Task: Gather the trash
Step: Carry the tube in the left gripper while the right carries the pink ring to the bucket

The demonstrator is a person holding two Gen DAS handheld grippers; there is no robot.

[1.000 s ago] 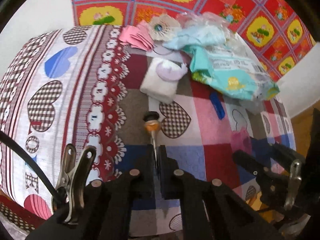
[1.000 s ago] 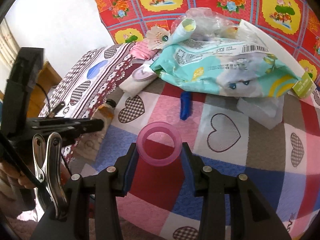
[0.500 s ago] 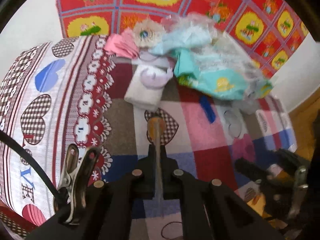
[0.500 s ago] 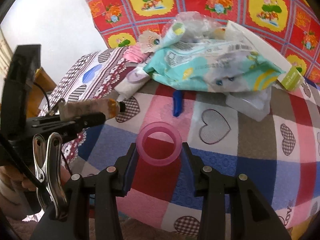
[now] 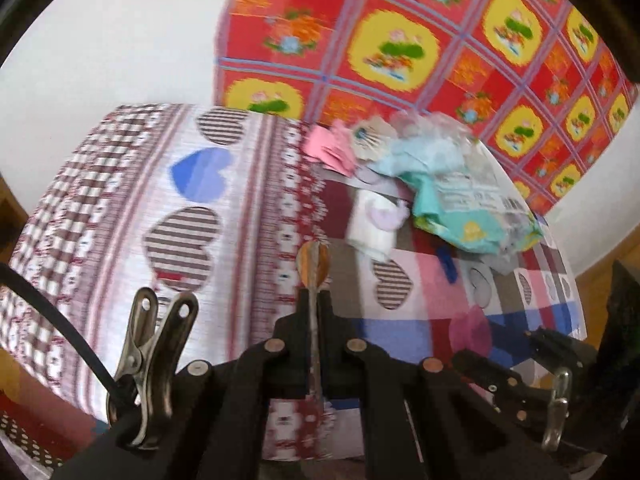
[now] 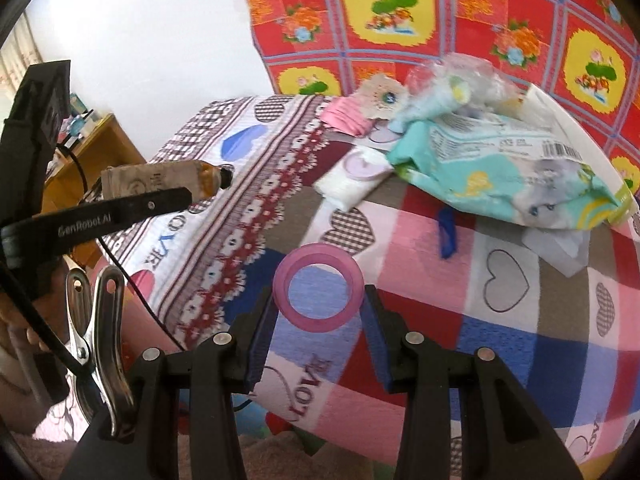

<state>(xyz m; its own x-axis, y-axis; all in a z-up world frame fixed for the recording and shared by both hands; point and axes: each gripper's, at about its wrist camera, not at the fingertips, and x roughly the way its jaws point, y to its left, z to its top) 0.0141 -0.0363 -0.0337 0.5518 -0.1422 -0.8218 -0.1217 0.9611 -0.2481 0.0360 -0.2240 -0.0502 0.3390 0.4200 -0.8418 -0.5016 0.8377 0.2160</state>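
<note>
The left gripper (image 5: 314,320) is clenched on a flattened squeeze tube (image 6: 160,180), gripping it near its crimped end. In the right wrist view the tube is held clear of the bed, its dark cap pointing toward the trash pile. In the left wrist view the tube appears edge-on as a thin strip between the jaws.

The right gripper (image 6: 318,312) grasps a pink ring (image 6: 319,287). Its blue pads (image 6: 262,340) press on the ring's two sides. The ring is held above the patchwork heart-print bedspread (image 6: 500,320).

The remaining trash lies at the far side of the bedspread, near a red floral cloth (image 6: 460,20):
- a teal plastic package (image 6: 500,172) on top of the pile;
- a white wrapped pad (image 6: 352,178) just beside the package;
- a pink item (image 6: 344,118) behind the pad;
- a blue strip (image 6: 446,230) in front of the package.
</note>
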